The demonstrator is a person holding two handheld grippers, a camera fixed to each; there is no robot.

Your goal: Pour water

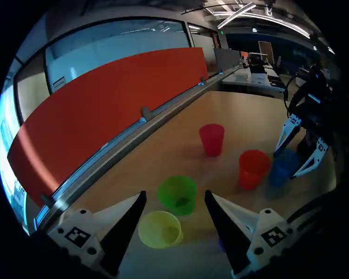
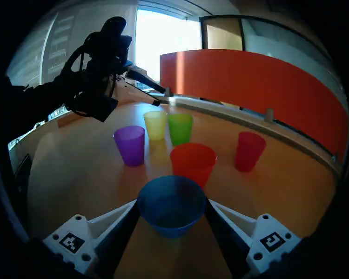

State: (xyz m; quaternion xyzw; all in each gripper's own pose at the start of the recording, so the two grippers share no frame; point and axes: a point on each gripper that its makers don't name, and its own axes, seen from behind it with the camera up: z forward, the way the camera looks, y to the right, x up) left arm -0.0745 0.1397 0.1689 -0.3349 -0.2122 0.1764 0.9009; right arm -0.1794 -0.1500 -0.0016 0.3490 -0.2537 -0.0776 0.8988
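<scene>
Fingers (image 2: 125, 228) of the right hand-held gripper (image 2: 172, 203) press both sides of the blue cup (image 2: 171, 223). It seems to rest on the counter (image 2: 286, 200), just in front of the orange cup (image 2: 193, 160). The left hand-held gripper (image 1: 174, 193) is wide open and holds nothing, close by the yellow cup (image 1: 160, 229), with the green cup (image 1: 177, 197) just behind.

Left gripper (image 1: 174, 193) over a wooden table (image 1: 249, 111), fingers spread, yellow cup (image 1: 160, 229) between them, green cup (image 1: 178, 201) just beyond. Farther off, red cup (image 1: 212, 139), orange cup (image 1: 253, 169), and blue cup (image 1: 281, 173) between the right gripper's (image 1: 286, 165) fingers. Alongside, an orange partition (image 1: 109, 107).
</scene>
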